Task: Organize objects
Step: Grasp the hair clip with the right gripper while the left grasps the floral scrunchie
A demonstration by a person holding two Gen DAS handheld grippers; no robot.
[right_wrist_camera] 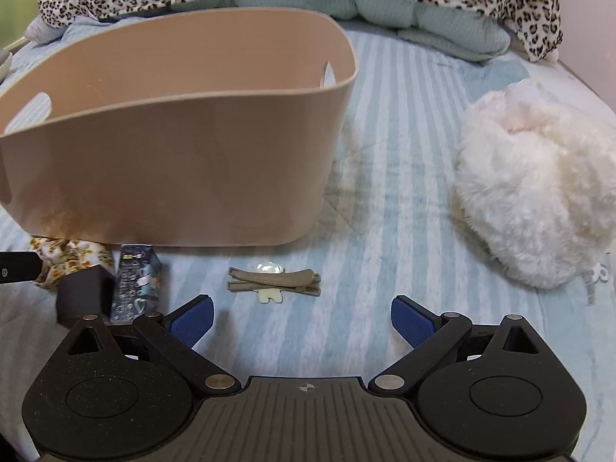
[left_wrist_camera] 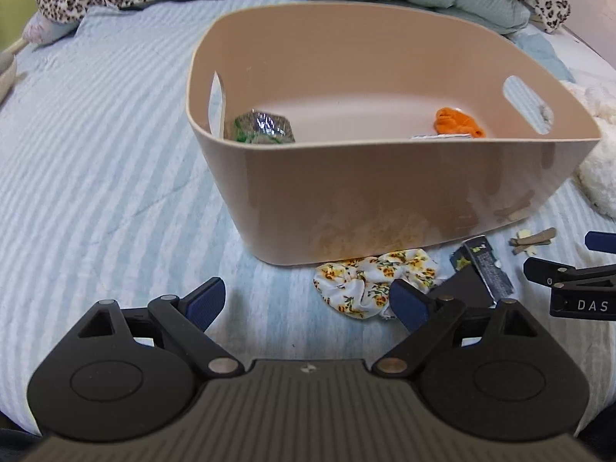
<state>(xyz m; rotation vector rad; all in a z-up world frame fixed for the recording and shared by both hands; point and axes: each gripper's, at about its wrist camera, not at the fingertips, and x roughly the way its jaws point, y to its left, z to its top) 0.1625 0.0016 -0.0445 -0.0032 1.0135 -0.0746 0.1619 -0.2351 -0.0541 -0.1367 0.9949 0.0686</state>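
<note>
A beige bin (left_wrist_camera: 385,200) stood on the striped bed (left_wrist_camera: 96,154), holding a green packet (left_wrist_camera: 265,128) against its left wall and an orange cloth (left_wrist_camera: 456,121) toward its right. Just before its near wall lay a floral scrunchie (left_wrist_camera: 369,283), a small dark box (right_wrist_camera: 134,285) and taupe hair clips (right_wrist_camera: 275,281). The left gripper (left_wrist_camera: 308,302) and right gripper (right_wrist_camera: 302,319) hovered spread and empty; a white plush (right_wrist_camera: 535,184) lay near the bed's right edge.

Black claw (left_wrist_camera: 308,302), blue ribbed pads (left_wrist_camera: 206,300)
</note>
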